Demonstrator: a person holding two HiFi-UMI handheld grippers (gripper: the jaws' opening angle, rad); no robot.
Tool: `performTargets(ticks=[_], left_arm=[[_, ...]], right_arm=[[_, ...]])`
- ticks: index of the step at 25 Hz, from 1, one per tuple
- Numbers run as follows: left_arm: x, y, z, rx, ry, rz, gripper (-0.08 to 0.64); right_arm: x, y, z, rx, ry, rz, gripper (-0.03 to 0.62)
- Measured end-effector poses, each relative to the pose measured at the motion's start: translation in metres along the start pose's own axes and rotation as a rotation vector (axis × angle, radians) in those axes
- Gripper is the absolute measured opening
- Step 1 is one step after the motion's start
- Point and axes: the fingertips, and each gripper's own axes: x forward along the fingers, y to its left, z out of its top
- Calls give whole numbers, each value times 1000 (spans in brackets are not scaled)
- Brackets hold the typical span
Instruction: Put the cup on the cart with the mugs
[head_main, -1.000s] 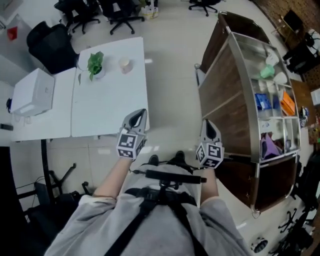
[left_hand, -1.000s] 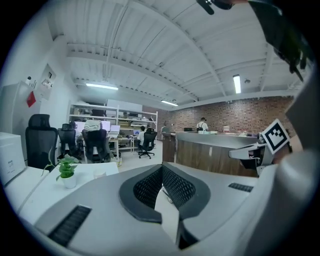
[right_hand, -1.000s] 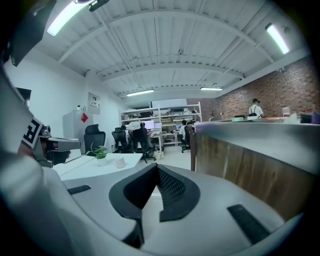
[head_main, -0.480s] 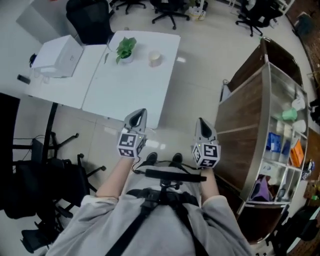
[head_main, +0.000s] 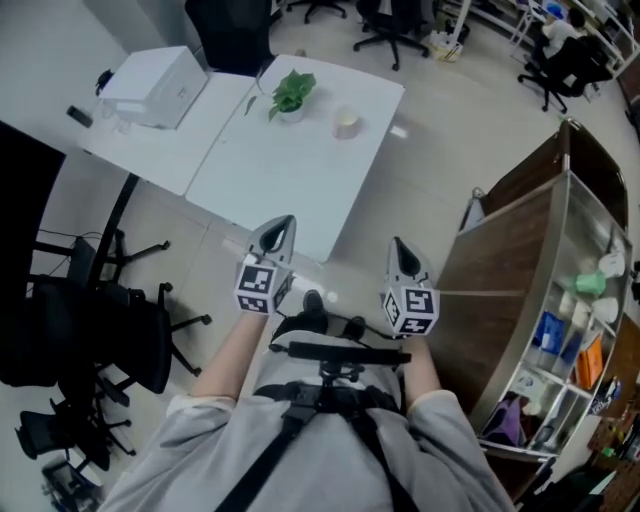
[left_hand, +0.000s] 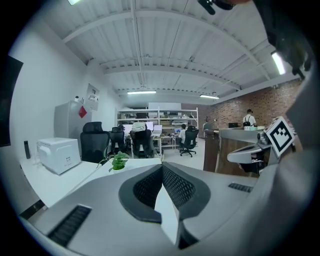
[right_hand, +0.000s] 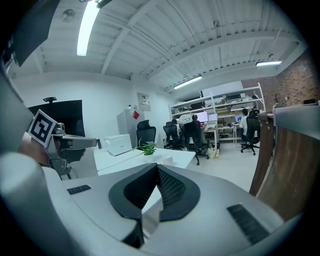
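In the head view a small pale cup stands on the white table, just right of a potted green plant. The wooden-sided shelf cart stands at the right, with a green mug and a white mug on its shelves. My left gripper and right gripper are held side by side in front of my body, short of the table's near edge. Both are shut and hold nothing. The left gripper and right gripper point toward the table and the plant.
A white box-shaped machine sits on the adjoining table at the left. A black office chair stands at the left by a dark screen; more chairs are beyond the table. A person sits far off, top right.
The head view has swung left: the table and cup have shifted toward the middle and the cart has slid to the right edge. Both grippers stayed shut and turned with the body.
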Motion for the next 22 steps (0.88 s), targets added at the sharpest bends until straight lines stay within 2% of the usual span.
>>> performTargets(ticks=[7, 14, 18, 21, 22], left_arm=[[14, 22, 7, -39, 8, -12, 6], [30, 44, 6, -46, 17, -80, 6], [39, 56, 7, -64, 3, -113, 6], [45, 65, 4, -67, 9, -132, 6], [47, 68, 4, -70, 13, -134, 6]], right_arm=[[30, 14, 8, -18, 36, -1, 9], [77, 16, 14, 35, 48, -19, 9], [104, 16, 28, -10, 44, -44, 9], [127, 16, 40, -81, 61, -42, 14], [136, 14, 43, -109, 68, -35, 45]])
